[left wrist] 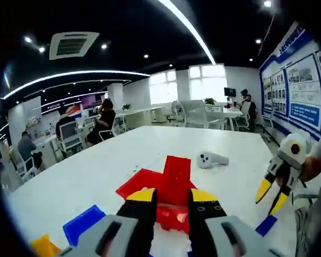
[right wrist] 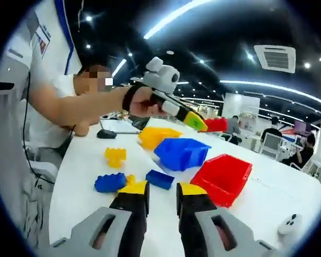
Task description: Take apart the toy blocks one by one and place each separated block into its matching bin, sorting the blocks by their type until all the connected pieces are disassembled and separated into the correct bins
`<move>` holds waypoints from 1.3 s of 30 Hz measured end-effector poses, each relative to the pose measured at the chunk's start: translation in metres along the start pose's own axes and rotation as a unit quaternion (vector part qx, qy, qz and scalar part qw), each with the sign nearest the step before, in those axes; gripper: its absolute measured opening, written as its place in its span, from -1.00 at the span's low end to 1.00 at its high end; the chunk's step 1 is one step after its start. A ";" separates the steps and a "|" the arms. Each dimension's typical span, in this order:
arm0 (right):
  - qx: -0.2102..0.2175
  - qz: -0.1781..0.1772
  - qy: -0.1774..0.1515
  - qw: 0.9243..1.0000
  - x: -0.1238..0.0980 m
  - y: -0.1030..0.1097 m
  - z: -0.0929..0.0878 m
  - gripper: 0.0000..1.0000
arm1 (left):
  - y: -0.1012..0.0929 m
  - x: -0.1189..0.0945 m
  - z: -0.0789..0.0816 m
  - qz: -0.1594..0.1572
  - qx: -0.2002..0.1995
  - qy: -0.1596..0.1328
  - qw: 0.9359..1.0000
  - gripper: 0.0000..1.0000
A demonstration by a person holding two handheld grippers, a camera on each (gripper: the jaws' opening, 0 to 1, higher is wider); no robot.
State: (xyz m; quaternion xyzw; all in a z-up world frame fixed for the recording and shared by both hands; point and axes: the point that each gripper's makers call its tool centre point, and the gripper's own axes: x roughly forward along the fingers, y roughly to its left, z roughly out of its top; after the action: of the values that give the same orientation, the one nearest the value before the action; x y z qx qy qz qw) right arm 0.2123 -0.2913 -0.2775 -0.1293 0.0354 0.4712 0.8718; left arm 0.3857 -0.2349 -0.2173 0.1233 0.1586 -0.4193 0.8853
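Observation:
My left gripper (left wrist: 172,198) is shut on a red block (left wrist: 171,217), held in the air above the red bin (left wrist: 144,182). In the right gripper view, the left gripper (right wrist: 200,123) hangs over the bins with the red block (right wrist: 216,125) at its tip. My right gripper (right wrist: 161,191) is open and low over the table, with a flat blue block (right wrist: 160,179) lying just beyond its tips. A rounded blue block (right wrist: 109,183) and a yellow block (right wrist: 115,156) lie to its left. From the left gripper view, the right gripper (left wrist: 272,194) hangs at the right, with nothing in it.
Yellow bin (right wrist: 158,136), blue bin (right wrist: 182,152) and red bin (right wrist: 224,176) stand in a row on the white table (right wrist: 80,160). A white controller (left wrist: 211,159) lies past the red bin. A black mouse (right wrist: 106,134) sits by the person's arm. People sit at desks behind.

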 end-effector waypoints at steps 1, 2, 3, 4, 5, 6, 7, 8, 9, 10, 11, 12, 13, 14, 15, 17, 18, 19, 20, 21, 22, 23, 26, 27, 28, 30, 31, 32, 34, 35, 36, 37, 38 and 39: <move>0.021 -0.003 -0.004 1.000 0.001 0.000 -0.003 -0.59 | 0.002 0.008 -0.002 0.013 -0.014 0.010 1.000 -0.51; 0.040 -0.002 -0.007 0.999 0.001 0.000 -0.006 -0.59 | 0.002 0.016 -0.003 0.016 -0.026 0.015 0.999 -0.51; 0.052 0.002 -0.014 0.999 0.001 0.002 -0.006 -0.59 | 0.001 0.021 -0.003 0.015 -0.028 0.014 0.999 -0.51; 0.061 0.004 -0.018 0.998 0.000 0.003 -0.006 -0.59 | 0.000 0.028 -0.006 0.017 -0.033 0.018 0.999 -0.51; 0.063 0.003 -0.019 0.998 -0.001 0.003 -0.007 -0.59 | -0.002 0.036 -0.010 0.021 -0.037 0.022 0.999 -0.50; 0.064 0.003 -0.020 0.998 -0.003 0.003 -0.008 -0.59 | -0.003 0.040 -0.013 0.022 -0.044 0.023 0.999 -0.49; 0.066 0.002 -0.020 0.998 -0.004 0.004 -0.010 -0.59 | -0.006 0.043 -0.019 0.025 -0.080 0.033 0.996 -0.43; 0.067 0.000 -0.018 0.998 -0.006 0.004 -0.012 -0.59 | -0.005 0.044 -0.024 0.033 -0.099 0.044 0.994 -0.24; 0.070 -0.002 -0.018 0.997 -0.008 0.004 -0.014 -0.59 | 0.000 0.043 -0.030 0.048 -0.098 0.055 0.992 -0.13; 0.076 -0.003 -0.018 0.997 -0.009 0.005 -0.016 -0.59 | 0.004 0.042 -0.032 0.058 -0.087 0.057 0.993 -0.06; 0.080 -0.004 -0.022 0.997 -0.011 0.005 -0.016 -0.59 | 0.005 0.040 -0.033 0.062 -0.081 0.055 0.993 -0.03; 0.085 -0.005 -0.025 0.996 -0.013 0.005 -0.016 -0.59 | 0.005 0.037 -0.033 0.061 -0.081 0.054 0.993 -0.05; 0.090 -0.007 -0.028 0.996 -0.014 0.004 -0.016 -0.59 | 0.005 0.035 -0.033 0.060 -0.081 0.054 0.993 -0.06; 0.094 -0.008 -0.029 0.995 -0.015 0.003 -0.017 -0.59 | 0.004 0.033 -0.033 0.058 -0.085 0.053 0.993 -0.06; 0.097 -0.009 -0.030 0.995 -0.016 0.003 -0.017 -0.59 | 0.003 0.031 -0.032 0.057 -0.087 0.053 0.993 -0.06; 0.100 -0.010 -0.030 0.994 -0.017 0.002 -0.016 -0.59 | 0.002 0.026 -0.030 0.058 -0.079 0.053 0.994 -0.06; 0.098 -0.011 -0.031 0.995 -0.017 0.001 -0.015 -0.59 | 0.002 0.022 -0.029 0.057 -0.076 0.054 0.994 -0.06; 0.095 -0.012 -0.032 0.995 -0.018 0.000 -0.014 -0.59 | 0.002 0.018 -0.029 0.057 -0.075 0.054 0.994 -0.06; 0.094 -0.013 -0.033 0.995 -0.018 -0.001 -0.013 -0.59 | 0.002 0.014 -0.028 0.058 -0.074 0.053 0.994 -0.06; 0.093 -0.014 -0.033 0.995 -0.018 -0.001 -0.013 -0.59 | 0.002 0.009 -0.027 0.058 -0.074 0.052 0.994 -0.06; 0.093 -0.013 -0.034 0.995 -0.018 -0.001 -0.011 -0.59 | 0.002 0.005 -0.027 0.059 -0.074 0.051 0.994 -0.06; 0.093 -0.013 -0.035 0.995 -0.017 0.000 -0.010 -0.59 | 0.001 0.000 -0.027 0.058 -0.073 0.050 0.994 -0.06; 0.091 -0.007 -0.035 0.995 -0.015 0.006 -0.007 -0.59 | 0.000 -0.012 -0.027 0.055 -0.070 0.051 0.995 -0.06; 0.090 -0.005 -0.034 0.995 -0.015 0.008 -0.007 -0.59 | 0.000 -0.014 -0.027 0.056 -0.070 0.052 0.995 -0.06; 0.089 -0.003 -0.032 0.996 -0.014 0.009 -0.008 -0.59 | 0.000 -0.017 -0.028 0.055 -0.070 0.053 0.995 -0.06; 0.087 -0.002 -0.030 0.996 -0.012 0.010 -0.009 -0.59 | -0.001 -0.024 -0.031 0.052 -0.066 0.056 0.995 -0.06; 0.088 -0.003 -0.028 0.996 -0.012 0.010 -0.010 -0.59 | -0.001 -0.028 -0.033 0.051 -0.065 0.057 0.995 -0.06; 0.089 -0.003 -0.027 0.996 -0.012 0.010 -0.010 -0.59 | -0.001 -0.031 -0.036 0.049 -0.067 0.057 0.995 -0.05; 0.090 -0.004 -0.028 0.995 -0.013 0.011 -0.010 -0.59 | -0.014 -0.035 -0.036 0.015 -0.105 0.043 0.993 -0.04; 0.091 -0.004 -0.027 0.995 -0.013 0.012 -0.010 -0.59 | -0.021 -0.039 -0.044 0.003 -0.101 0.056 0.993 -0.06; 0.091 -0.004 -0.027 0.995 -0.013 0.012 -0.010 -0.58 | -0.027 -0.043 -0.051 -0.009 -0.097 0.069 0.993 -0.08; 0.092 -0.004 -0.026 0.995 -0.014 0.013 -0.010 -0.58 | -0.034 -0.047 -0.059 -0.021 -0.093 0.081 0.992 -0.08; 0.092 -0.004 -0.025 0.995 -0.014 0.013 -0.010 -0.58 | -0.040 -0.051 -0.066 -0.033 -0.089 0.094 0.991 -0.08; 0.090 -0.002 -0.024 0.996 -0.015 0.014 -0.011 -0.58 | -0.043 -0.053 -0.073 -0.036 -0.082 0.106 0.990 -0.08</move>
State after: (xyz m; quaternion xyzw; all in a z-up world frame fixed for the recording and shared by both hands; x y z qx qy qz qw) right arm 0.1930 -0.2985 -0.2878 -0.0394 0.0564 0.4669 0.8816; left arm 0.3072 -0.1988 -0.2672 0.0886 0.2900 -0.4209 0.8550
